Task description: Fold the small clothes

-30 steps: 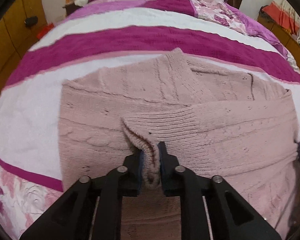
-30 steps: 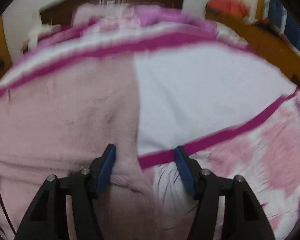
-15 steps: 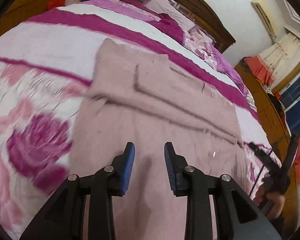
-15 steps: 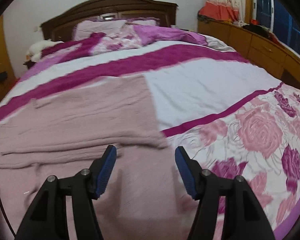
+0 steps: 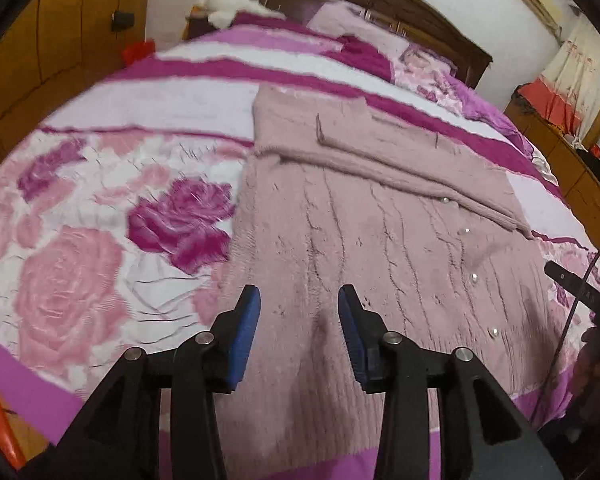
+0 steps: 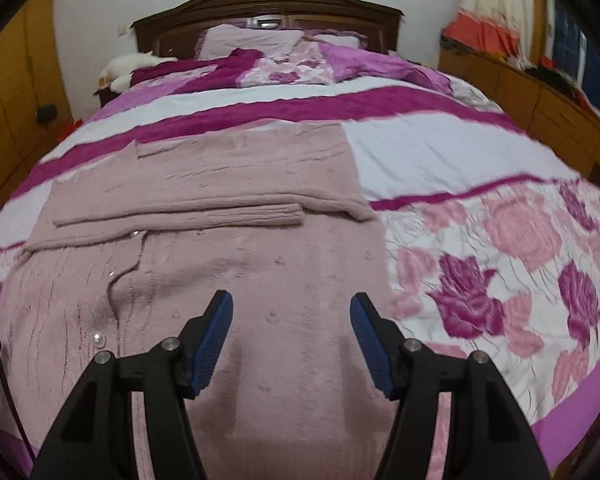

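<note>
Dusty-pink knit, a buttoned cardigan, lies flat on the bed's floral cover, its hem toward the foot of the bed and its upper part reaching the white and magenta stripes; both sleeves are folded across the chest, one long band lying over the other, the ribbed cuff of the top one ending near the garment's right edge; small pearl buttons run down the front opening, which gapes a little.

Over the lower body of the cardigan hangs the left gripper, its blue pads apart with nothing between them, only knit showing below the gap; its jaws have just been opening. Beside it the right gripper hangs over the same lower panel, nearer the garment's right edge, its jaws standing wide and holding nothing; shadows of the fingers fall on the wool beneath.

At the far end stand the dark wooden headboard and a lilac pillow; a white plush toy sits at the left of the headboard; wooden cabinets run along the right wall.
</note>
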A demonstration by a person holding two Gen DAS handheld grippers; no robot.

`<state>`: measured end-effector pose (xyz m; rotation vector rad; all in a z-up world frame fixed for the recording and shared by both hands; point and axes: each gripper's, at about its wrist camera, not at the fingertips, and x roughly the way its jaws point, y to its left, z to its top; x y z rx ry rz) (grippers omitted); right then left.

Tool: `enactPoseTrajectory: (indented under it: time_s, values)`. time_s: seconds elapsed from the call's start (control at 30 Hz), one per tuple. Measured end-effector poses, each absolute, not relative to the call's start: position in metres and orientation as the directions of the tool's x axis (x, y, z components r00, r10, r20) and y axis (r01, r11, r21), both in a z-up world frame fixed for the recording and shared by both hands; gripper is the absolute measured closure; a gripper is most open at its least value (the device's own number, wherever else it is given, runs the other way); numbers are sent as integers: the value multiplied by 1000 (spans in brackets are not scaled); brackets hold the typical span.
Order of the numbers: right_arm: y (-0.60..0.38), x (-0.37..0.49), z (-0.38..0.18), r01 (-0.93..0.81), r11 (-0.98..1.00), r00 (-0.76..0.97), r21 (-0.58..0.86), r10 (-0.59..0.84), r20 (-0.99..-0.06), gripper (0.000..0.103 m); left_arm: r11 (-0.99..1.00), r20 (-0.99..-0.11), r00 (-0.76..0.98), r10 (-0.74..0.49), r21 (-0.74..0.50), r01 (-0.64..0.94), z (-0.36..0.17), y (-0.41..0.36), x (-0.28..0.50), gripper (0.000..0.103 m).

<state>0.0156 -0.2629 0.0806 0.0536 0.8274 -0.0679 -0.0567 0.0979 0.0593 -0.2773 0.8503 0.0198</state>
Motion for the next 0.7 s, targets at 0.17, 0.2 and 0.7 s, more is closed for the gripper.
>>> enactPoseTrajectory:
  time_s: [0.17, 0.2, 0.7]
  values:
    - [-289, 1, 74, 93, 996, 669, 10, -55, -741, 39, 964, -716, 688, -124, -252, -89, 58, 120, -80, 85]
    - [-295, -3, 72, 102, 995, 667, 1, -68, -742, 39, 959, -726, 674, -139, -268, -92, 54, 124, -81, 85]
    - [-342, -51, 25, 134, 955, 625, 265, 126, -771, 29, 912, -734, 636, -238, -395, -114, 16, 140, -108, 82]
